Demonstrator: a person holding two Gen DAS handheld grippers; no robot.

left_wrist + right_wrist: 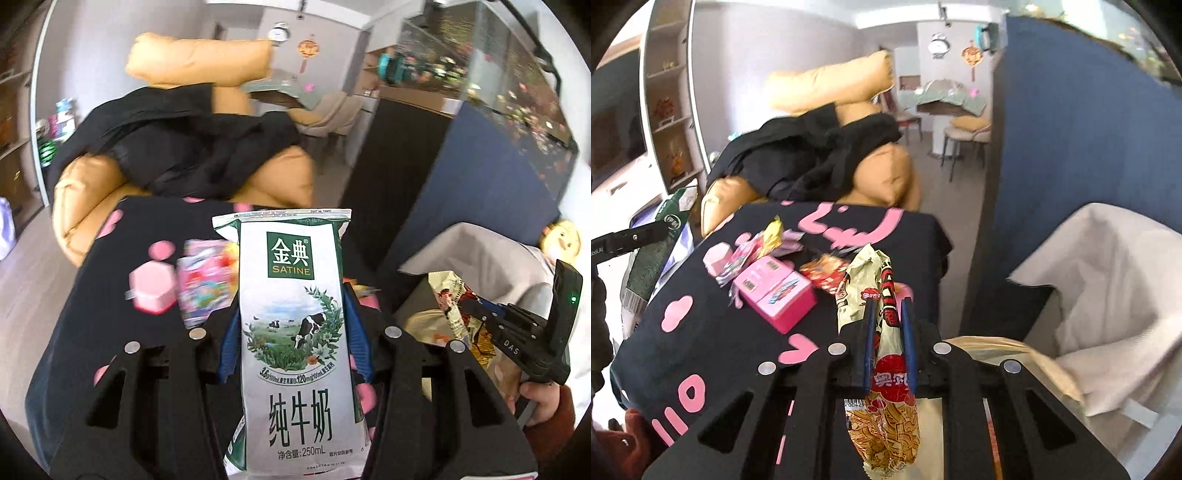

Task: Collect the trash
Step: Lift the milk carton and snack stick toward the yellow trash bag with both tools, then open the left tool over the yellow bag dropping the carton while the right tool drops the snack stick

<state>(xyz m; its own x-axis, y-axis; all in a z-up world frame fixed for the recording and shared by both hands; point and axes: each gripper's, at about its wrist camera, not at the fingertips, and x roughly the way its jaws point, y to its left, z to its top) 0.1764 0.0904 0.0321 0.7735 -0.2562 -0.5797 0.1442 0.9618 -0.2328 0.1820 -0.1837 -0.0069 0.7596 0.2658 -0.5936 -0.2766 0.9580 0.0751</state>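
My left gripper [291, 291] is shut on a white and green Satine milk pouch [295, 332], held upright above the black cloth with pink shapes [110, 302]. My right gripper [888, 302] is shut on a crumpled snack wrapper [882, 369], held near the table's right edge. That wrapper [456, 306] and the right gripper [517, 332] also show at the right of the left wrist view. The milk pouch [661, 251] shows at the left edge of the right wrist view. A bin lined with a white bag [1108, 295] stands to the right; it also shows in the left wrist view [480, 258].
On the cloth [701, 332] lie a pink box [779, 291], a pink hexagonal box [716, 258], colourful wrappers [764, 243] and a red wrapper [827, 273]. An orange armchair [894, 177] with black clothes [812, 155] stands behind. A blue cabinet [1071, 147] is at right.
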